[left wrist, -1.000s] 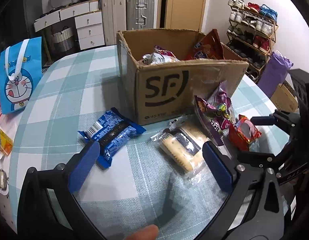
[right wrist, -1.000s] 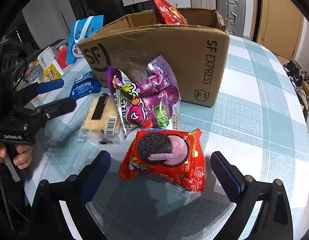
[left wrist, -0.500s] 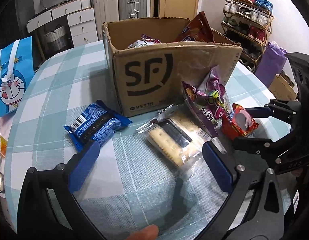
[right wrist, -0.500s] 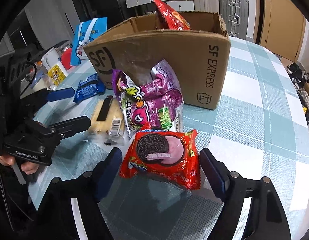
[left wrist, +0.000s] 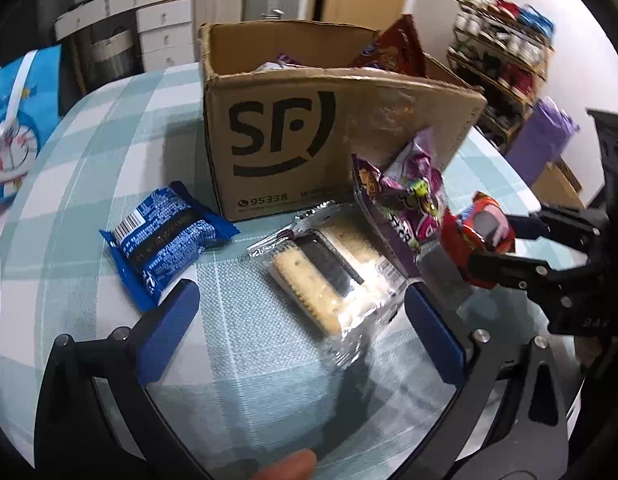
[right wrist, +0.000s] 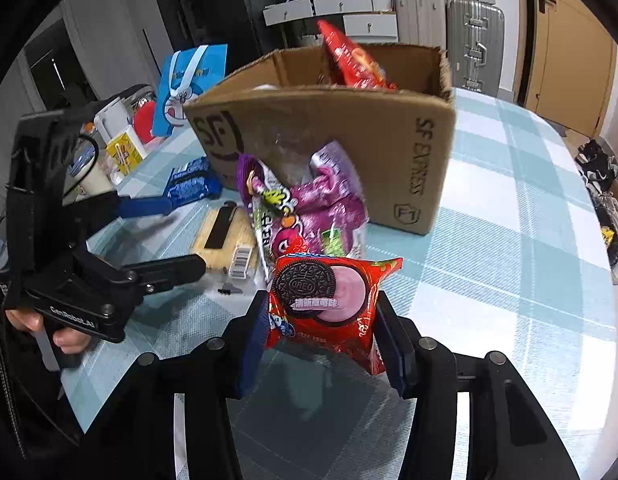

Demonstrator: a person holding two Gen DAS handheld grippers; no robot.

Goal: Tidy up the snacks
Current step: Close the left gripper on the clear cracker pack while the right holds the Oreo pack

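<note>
Checked table (left wrist: 89, 152): we note the right tongs (right wrist: 323, 332) clamped on the red Oreo pack (right wrist: 329, 300), raised before the SF box (right wrist: 349, 136). Our left tongs (left wrist: 297, 320) gape wide around the clear cracker pack (left wrist: 329, 272).

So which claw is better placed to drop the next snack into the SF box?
Right. The right claw is already shut on the red Oreo packet, just before the SF box. The left claw is open, empty, over the cracker pack.
</note>
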